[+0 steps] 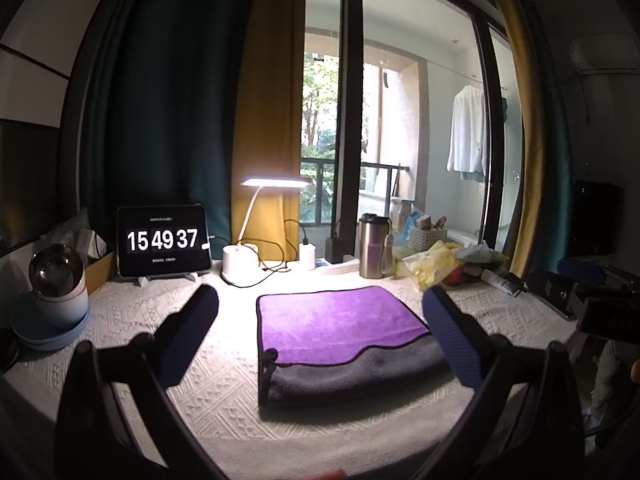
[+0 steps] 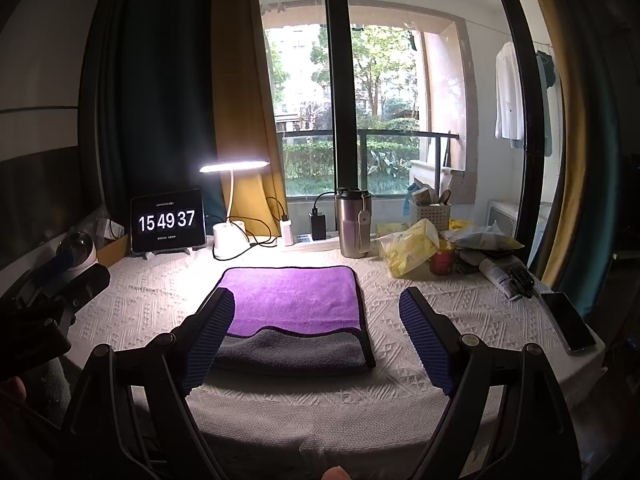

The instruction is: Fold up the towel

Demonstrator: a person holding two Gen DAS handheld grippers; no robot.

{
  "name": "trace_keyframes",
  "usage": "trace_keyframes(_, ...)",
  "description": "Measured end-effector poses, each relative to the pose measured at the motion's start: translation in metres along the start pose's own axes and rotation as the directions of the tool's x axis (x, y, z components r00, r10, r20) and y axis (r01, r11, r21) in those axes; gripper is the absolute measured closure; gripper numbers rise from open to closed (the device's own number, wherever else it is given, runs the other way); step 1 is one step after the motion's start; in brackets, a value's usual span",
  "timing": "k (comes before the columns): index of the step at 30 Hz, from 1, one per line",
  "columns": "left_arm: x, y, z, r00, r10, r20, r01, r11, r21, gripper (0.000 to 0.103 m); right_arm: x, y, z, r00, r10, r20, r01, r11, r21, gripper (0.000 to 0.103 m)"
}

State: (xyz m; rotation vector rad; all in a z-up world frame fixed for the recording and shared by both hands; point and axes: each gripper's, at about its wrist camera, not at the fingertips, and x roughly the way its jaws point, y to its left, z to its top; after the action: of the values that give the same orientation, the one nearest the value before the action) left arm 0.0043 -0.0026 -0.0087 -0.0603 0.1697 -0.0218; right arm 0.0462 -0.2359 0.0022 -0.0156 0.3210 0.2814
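The towel (image 1: 344,344) lay folded flat on the white textured tablecloth (image 1: 224,380), near the middle of the table. Its purple layer covered the far part, and a grey layer (image 2: 292,350) showed along the near edge under a wavy dark-trimmed border. A small dark loop sat at the towel's near-left corner in the left wrist view.

The left gripper (image 1: 320,312) was held above the table with its jaws spread wide and nothing between them. Its right finger (image 1: 452,336) overlapped the towel's right edge in that view; whether it touched the cloth could not be determined. The right gripper (image 2: 316,312) was likewise wide open and held nothing. Its left finger (image 2: 208,336) overlapped the towel's left edge, and its right finger stood over bare tablecloth.

At the rear of the table stood a tablet (image 1: 163,240) displaying 15 49 37, with a lit white desk lamp (image 1: 256,224) just to its right. A steel tumbler (image 2: 353,222) stood behind the towel, beside a black charger and a white power strip. Yellow packaging (image 2: 408,250), a red can (image 2: 442,260), a white basket and a tube lay at the rear right. A phone (image 2: 568,320) rested near the table's right edge.
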Motion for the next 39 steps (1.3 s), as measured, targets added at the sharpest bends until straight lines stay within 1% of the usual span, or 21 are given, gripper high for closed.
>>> trace_keyframes(35, 0.0002, -0.0015, -0.0013, 1.000, -0.003, -0.003, 0.003, 1.000, 0.000, 0.001, 0.0024, 0.0024, -0.0019, 1.000, 0.000, -0.011, 0.000, 1.000, -0.001, 0.016)
trace_keyframes(39, 0.0013, -0.0027, -0.0033, 1.000, -0.009, -0.014, 0.009, 1.000, 0.002, 0.001, 0.0058, 0.0026, -0.0049, 1.000, 0.002, -0.019, -0.002, 1.000, 0.000, 0.016)
